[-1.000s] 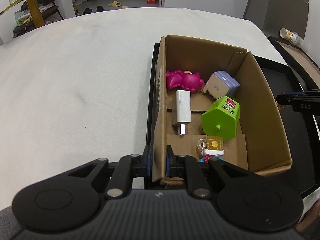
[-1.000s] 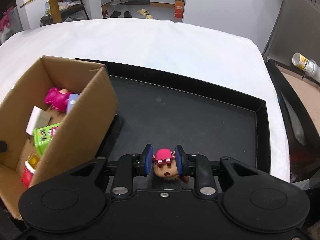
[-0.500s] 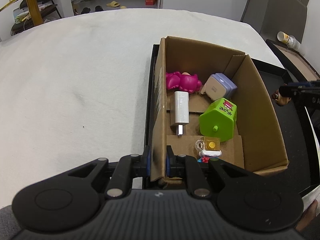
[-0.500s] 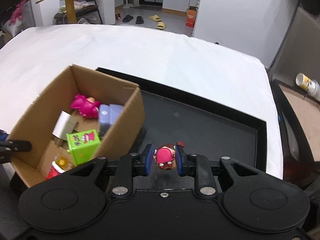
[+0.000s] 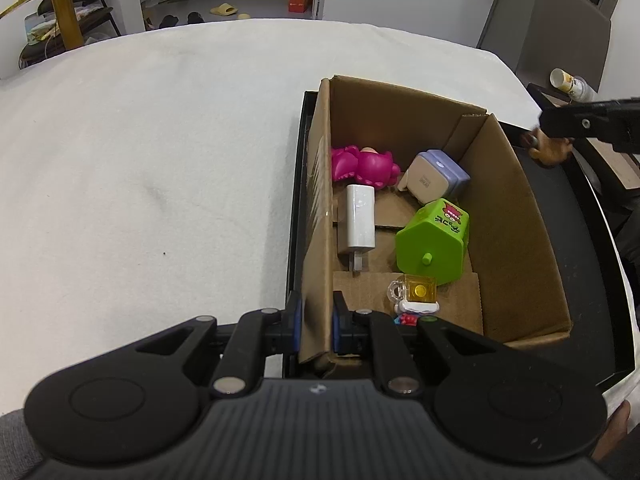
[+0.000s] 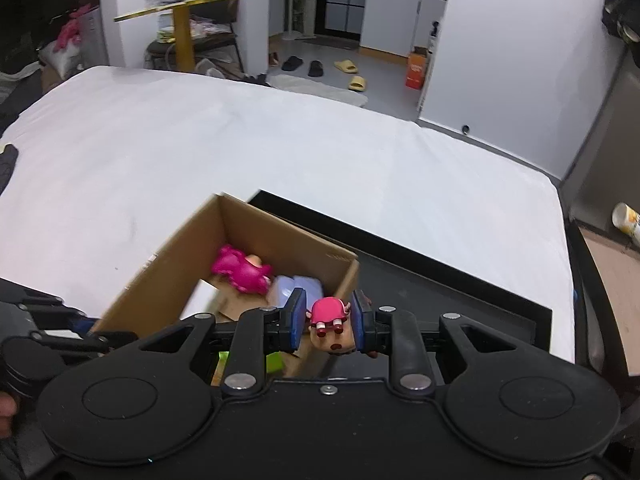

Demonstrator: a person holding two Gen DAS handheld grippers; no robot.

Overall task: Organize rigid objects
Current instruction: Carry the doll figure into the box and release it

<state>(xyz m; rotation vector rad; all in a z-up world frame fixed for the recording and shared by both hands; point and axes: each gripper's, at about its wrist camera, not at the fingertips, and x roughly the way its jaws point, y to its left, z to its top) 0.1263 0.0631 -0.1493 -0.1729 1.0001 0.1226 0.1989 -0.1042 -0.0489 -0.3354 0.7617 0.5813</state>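
Note:
A cardboard box stands on a black tray. It holds a pink figure, a white charger, a lilac case, a green toy and a small yellow-topped toy. My left gripper is shut on the box's left wall near its front corner. My right gripper is shut on a small tan figure with a pink cap, held above the box's right wall. It shows at the right edge of the left wrist view.
The tray lies on a white table. A can lies off the table to the right. Chairs, a yellow table and slippers stand far behind.
My right gripper has risen and moved left with the figure, from above the tray toward the box's right wall. My left gripper has kept its hold on the box.

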